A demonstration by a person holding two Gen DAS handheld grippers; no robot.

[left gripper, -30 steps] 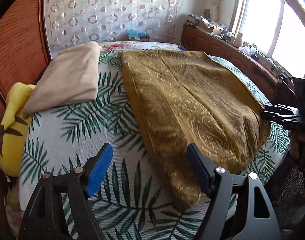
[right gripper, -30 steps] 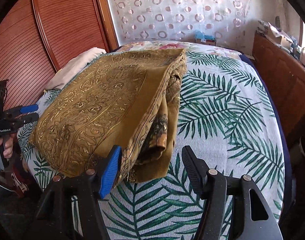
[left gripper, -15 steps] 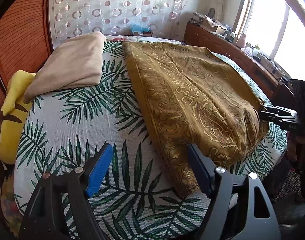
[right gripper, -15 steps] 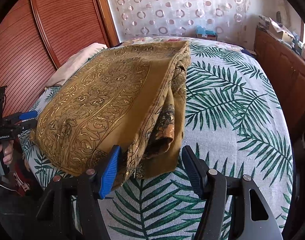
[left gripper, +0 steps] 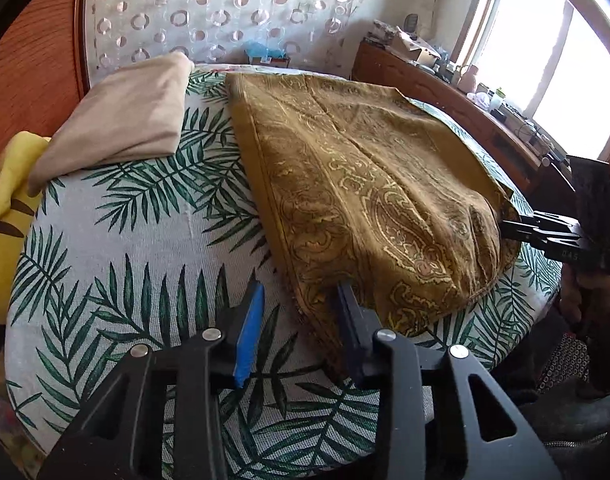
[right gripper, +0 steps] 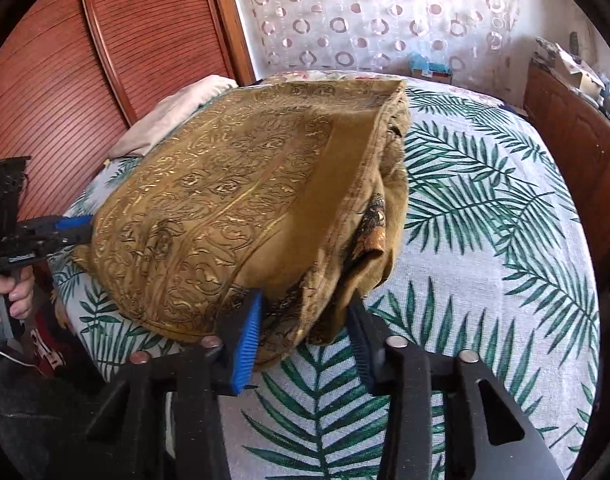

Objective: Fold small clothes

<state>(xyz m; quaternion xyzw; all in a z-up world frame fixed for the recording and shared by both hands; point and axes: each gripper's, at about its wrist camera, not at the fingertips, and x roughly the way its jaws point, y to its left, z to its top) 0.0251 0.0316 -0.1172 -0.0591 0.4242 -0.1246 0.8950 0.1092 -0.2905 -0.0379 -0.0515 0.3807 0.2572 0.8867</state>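
Note:
A folded golden-brown patterned garment (left gripper: 365,184) lies on the palm-leaf bedspread (left gripper: 145,232); it also shows in the right wrist view (right gripper: 233,208). My left gripper (left gripper: 301,320) is open, its jaws narrowed around the garment's near left corner. My right gripper (right gripper: 305,320) is open, its jaws around the garment's near right corner with its loose layers. Each gripper also shows in the other's view: the right one (left gripper: 517,232) at the cloth's right edge, the left one (right gripper: 77,226) at its left edge.
A folded beige cloth (left gripper: 121,116) lies at the back left. A yellow soft toy (left gripper: 9,208) lies at the bed's left edge. A wooden dresser (left gripper: 445,96) with clutter stands at the right under a window. A wooden wardrobe (right gripper: 105,60) stands at the left.
Both grippers have moved forward onto the garment's near corners and their jaws have narrowed. The garment itself lies much as before.

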